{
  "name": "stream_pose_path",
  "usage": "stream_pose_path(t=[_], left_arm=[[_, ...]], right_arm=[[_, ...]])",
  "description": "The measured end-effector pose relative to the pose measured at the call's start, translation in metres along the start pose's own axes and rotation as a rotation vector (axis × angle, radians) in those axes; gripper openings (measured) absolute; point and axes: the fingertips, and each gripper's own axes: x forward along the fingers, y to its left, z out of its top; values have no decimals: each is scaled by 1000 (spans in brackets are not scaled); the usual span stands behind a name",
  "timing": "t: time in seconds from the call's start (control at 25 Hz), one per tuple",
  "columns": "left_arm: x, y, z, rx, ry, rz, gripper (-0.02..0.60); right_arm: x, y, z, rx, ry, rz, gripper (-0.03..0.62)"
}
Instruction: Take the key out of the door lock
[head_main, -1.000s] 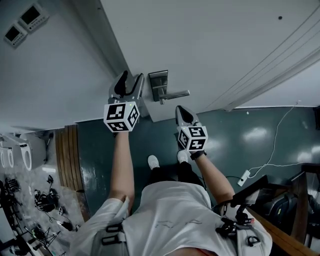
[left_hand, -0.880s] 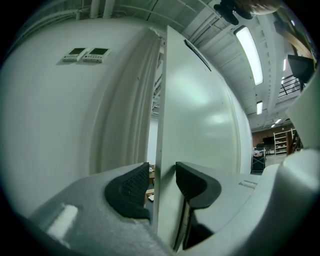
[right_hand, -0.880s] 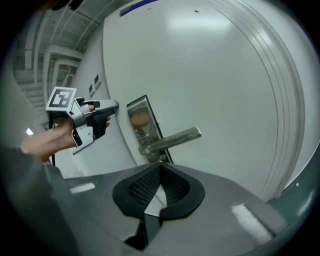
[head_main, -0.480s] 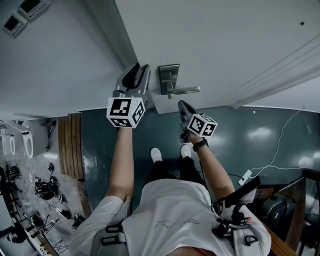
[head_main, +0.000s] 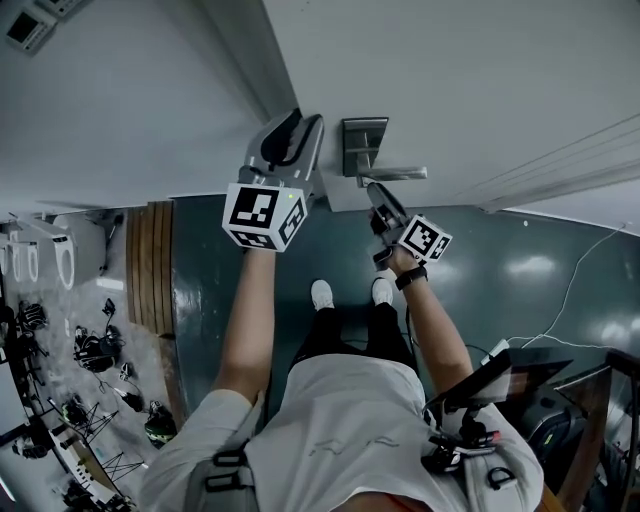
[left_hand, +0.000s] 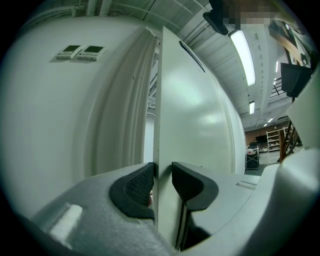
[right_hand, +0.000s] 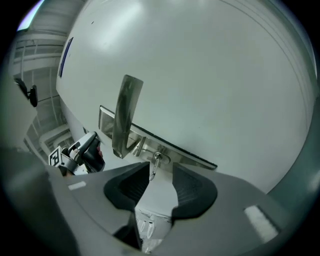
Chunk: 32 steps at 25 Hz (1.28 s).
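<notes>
The white door carries a metal lock plate with a lever handle. In the right gripper view a small key sticks out of the lock cylinder below the lever handle. My right gripper sits just under the lock, and its jaws are opening. The key lies between the fingertips, with neither pad touching it. In the head view the right gripper points up at the plate. My left gripper is shut on the door's edge, seen at the left gripper in the head view.
The wall left of the door holds two small control panels. Below are the dark green floor, the person's white shoes, wooden slats, a white cable and gear on the floor at left.
Both grippers have moved up to the door. The left one closed on the door's edge. The right one rose under the lever to the lock, and its jaws came apart.
</notes>
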Motion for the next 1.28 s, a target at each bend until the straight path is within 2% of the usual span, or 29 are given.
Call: stream_pose_path(t=[0.2, 0.48, 0.68, 0.88, 1.28], left_arm=[[0, 0, 0, 7, -3, -2, 120], [-4, -2, 5, 7, -3, -3, 118], [-4, -2, 5, 1, -8, 8, 118], [-2, -1, 4, -15, -8, 20, 120], [-5, -3, 2, -41, 1, 21, 121]], right_arm=[[19, 9, -2, 36, 9, 59, 153], [32, 23, 0, 58, 4, 85, 81], [29, 14, 0, 145, -15, 51, 46], [27, 8, -1, 302, -63, 39, 31], [21, 5, -4, 452, -116, 27, 29]])
